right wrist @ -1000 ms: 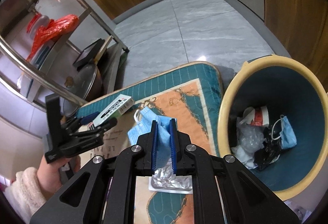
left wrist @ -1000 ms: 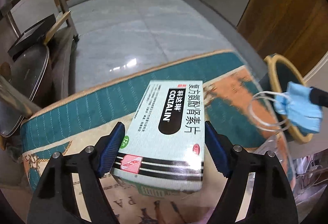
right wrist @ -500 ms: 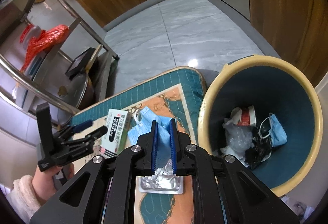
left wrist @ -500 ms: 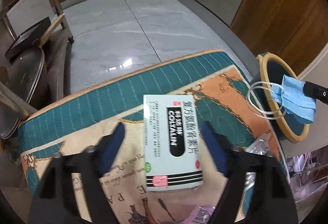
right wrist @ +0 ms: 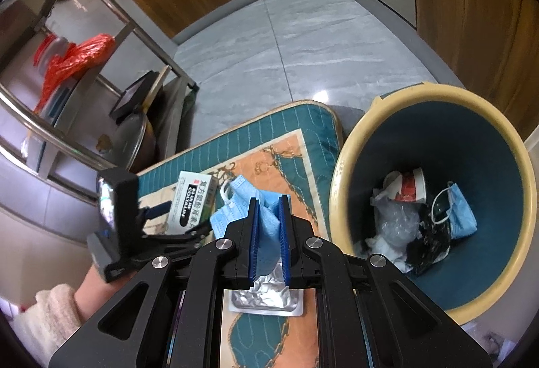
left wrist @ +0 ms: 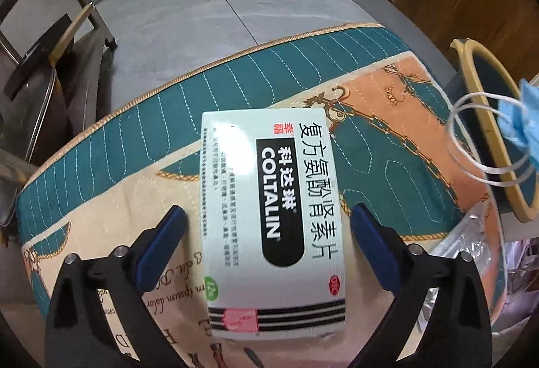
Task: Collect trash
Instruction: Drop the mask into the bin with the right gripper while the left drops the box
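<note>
Both tongs are in my views. On my left tongs (left wrist: 267, 221) the blue pads stand wide apart, and they have just been opening; the pale green rectangular cardboard medicine box (left wrist: 269, 220) printed COLTALIN lies flat between them on the quilted teal, cream and orange mat (left wrist: 134, 139), with a clear gap on each side, so neither pad touches it. The box's long axis runs along the line of the fingers, its striped end nearest the camera.

From the right wrist camera I see my right tongs (right wrist: 268, 238) clamped narrow on a crumpled light blue disposable face mask (right wrist: 246, 199), which bulges out above the pads with a white ear loop showing (the same mask shows at the right edge of the left view, loops dangling). Below those tongs a crinkled silver foil blister pack (right wrist: 269, 299) lies on the mat. Just right of the mat stands the round bin with a cream rim and dark teal inside (right wrist: 340, 172), holding a red-and-white paper cup (right wrist: 409, 188), clear plastic, black scraps and another blue mask (right wrist: 461, 211). The left tongs and box appear left of the held mask, near it.
</note>
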A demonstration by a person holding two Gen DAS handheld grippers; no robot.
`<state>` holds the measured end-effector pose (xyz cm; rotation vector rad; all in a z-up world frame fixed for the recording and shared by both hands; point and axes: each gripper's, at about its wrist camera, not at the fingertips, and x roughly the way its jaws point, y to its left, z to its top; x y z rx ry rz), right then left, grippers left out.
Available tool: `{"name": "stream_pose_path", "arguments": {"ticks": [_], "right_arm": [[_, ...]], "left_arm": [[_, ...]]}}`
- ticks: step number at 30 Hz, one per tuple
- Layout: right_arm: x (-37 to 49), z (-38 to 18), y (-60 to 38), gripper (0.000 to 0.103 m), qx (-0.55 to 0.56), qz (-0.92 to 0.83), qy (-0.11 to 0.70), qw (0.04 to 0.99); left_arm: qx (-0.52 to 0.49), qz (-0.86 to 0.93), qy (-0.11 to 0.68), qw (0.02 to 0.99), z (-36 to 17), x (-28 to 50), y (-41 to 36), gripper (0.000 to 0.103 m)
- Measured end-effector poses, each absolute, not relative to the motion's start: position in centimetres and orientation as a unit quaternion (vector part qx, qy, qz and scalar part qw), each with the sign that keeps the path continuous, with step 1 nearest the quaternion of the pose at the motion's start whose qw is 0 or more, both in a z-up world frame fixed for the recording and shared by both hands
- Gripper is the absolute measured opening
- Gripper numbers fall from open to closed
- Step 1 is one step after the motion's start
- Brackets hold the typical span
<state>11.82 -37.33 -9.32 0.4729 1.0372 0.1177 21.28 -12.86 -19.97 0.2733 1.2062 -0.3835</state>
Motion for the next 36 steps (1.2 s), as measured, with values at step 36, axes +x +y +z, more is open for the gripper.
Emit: {"name": "stream_pose_path", "arguments": {"ticks": [36], "right_arm": [[8.3, -6.1, -46.0, 0.012, 0.164, -0.123, 0.407, 0.890]], "left_arm": [[0.067, -0.337, 0.434, 0.833, -10.1, 16.6, -24.1, 0.071]]}}
